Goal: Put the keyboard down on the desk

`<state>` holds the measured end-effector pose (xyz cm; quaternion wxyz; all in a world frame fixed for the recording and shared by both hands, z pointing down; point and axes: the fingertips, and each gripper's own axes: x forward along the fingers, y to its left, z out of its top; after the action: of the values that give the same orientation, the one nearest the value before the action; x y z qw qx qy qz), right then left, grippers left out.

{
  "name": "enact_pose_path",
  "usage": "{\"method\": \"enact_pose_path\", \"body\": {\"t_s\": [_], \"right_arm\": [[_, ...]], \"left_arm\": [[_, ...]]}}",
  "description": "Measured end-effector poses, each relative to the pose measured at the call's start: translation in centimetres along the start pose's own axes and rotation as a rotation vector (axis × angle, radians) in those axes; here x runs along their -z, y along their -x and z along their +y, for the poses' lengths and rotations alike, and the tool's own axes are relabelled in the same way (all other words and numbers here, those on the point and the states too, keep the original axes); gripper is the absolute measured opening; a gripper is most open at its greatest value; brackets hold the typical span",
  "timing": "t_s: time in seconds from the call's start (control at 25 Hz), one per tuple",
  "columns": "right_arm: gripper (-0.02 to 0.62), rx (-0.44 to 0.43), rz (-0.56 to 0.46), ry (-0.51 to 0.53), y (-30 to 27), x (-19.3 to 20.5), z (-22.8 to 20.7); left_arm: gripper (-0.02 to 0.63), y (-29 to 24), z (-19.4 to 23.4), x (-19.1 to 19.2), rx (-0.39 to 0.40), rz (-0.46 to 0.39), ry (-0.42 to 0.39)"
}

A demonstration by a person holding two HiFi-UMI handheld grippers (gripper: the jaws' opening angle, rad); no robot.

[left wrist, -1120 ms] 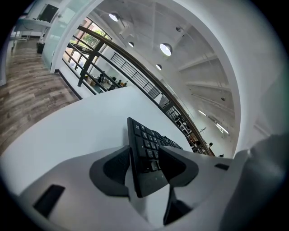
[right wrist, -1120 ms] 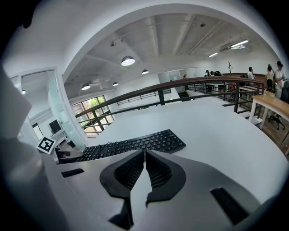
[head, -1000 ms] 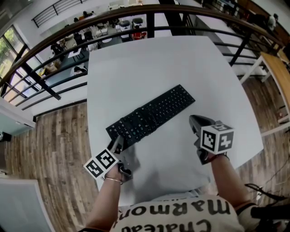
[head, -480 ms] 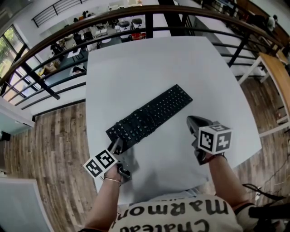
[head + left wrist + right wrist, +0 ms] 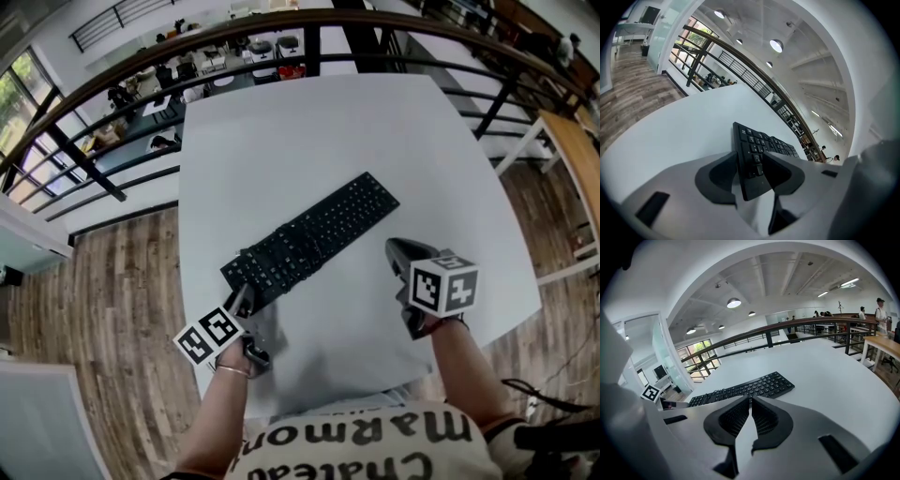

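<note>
A long black keyboard (image 5: 314,239) lies diagonally across the white table (image 5: 309,122). Its near left end sits between the jaws of my left gripper (image 5: 246,295). In the left gripper view the keyboard (image 5: 757,147) stands edgewise between the two pads, which are closing on its end and touch both faces. Whether that end is lifted off the table I cannot tell. My right gripper (image 5: 394,248) hovers to the right of the keyboard's middle and does not touch it. Its jaws (image 5: 750,401) are shut with nothing between them, and the keyboard (image 5: 745,389) lies ahead of them.
A dark curved railing (image 5: 281,28) runs along the table's far edge. Wooden floor shows to the left, and a wooden desk (image 5: 577,141) stands off to the right. The table's near edge is close to the person's body.
Almost nothing differs: the keyboard and both grippers stay where they were, apart from a slight shift of the whole view.
</note>
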<state>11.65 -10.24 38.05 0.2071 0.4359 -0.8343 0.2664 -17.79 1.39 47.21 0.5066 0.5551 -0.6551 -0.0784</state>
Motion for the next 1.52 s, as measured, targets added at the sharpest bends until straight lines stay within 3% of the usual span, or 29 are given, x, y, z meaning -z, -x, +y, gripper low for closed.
{"method": "enact_pose_path", "body": {"t_s": [1.28, 1.52], "right_arm": [[0.043, -0.019, 0.050, 0.007, -1.0, 1.4, 0.8], [0.043, -0.024, 0.050, 0.003, -1.2, 1.2, 0.6]], "left_arm": [[0.138, 0.1, 0.7, 0.2, 0.009, 0.007, 0.012], [0.138, 0.0, 0.6, 0.4, -0.024, 0.028, 0.043]]}}
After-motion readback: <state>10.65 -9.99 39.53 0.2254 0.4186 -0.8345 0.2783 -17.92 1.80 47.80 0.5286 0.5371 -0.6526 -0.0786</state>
